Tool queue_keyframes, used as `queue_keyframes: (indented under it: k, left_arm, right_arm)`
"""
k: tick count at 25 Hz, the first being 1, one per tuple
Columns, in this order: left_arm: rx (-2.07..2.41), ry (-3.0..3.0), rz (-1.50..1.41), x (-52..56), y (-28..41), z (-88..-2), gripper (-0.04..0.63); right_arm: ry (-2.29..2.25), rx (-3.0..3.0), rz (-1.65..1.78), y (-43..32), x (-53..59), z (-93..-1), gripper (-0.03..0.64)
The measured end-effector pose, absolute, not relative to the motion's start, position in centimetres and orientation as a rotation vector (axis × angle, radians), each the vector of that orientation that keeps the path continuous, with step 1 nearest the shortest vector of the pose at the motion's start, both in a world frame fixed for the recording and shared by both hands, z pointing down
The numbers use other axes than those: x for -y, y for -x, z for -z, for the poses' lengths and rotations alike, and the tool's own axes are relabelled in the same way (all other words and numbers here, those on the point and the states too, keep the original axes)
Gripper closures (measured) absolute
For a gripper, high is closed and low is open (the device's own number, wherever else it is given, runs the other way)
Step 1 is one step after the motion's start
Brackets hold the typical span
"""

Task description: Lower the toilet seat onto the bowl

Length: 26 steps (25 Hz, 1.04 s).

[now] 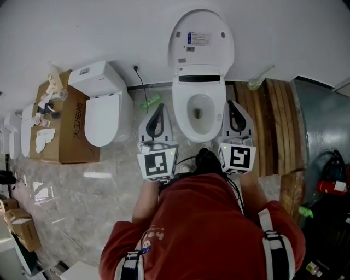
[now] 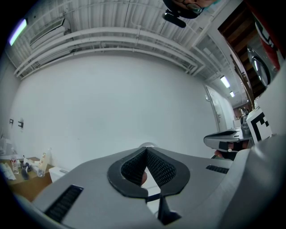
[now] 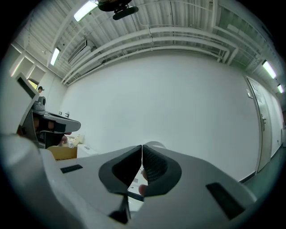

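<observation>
The left gripper (image 1: 159,108) and right gripper (image 1: 232,104) were held out level ahead of the person, roughly abreast and well apart, both pointing the same way — forward, away from the body. Each had its jaws closed tip to tip — the ribbed pads (image 2: 161,169) met with nothing gripped between them. The forearms (image 1: 143,199) ran back from the grippers toward the torso.

Bright, even; ceiling lights (image 3: 87,10); fisheye corners black.
</observation>
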<state>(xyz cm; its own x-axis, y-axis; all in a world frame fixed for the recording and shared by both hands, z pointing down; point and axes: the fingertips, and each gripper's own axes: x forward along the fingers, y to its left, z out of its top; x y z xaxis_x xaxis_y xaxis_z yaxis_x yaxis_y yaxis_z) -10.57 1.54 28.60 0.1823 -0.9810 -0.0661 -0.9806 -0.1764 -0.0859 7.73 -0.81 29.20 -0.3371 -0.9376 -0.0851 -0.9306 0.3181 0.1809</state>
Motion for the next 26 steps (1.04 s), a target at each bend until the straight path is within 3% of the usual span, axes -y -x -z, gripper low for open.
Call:
queue_keyframes:
  k: [26]
  left_arm:
    - [-1.951, 2.356, -0.031, -1.1, 10.7, -29.4, 0.583]
  right_arm:
    - [-1.732, 2.517, 0.372, -6.3, 1.1, -29.3, 0.601]
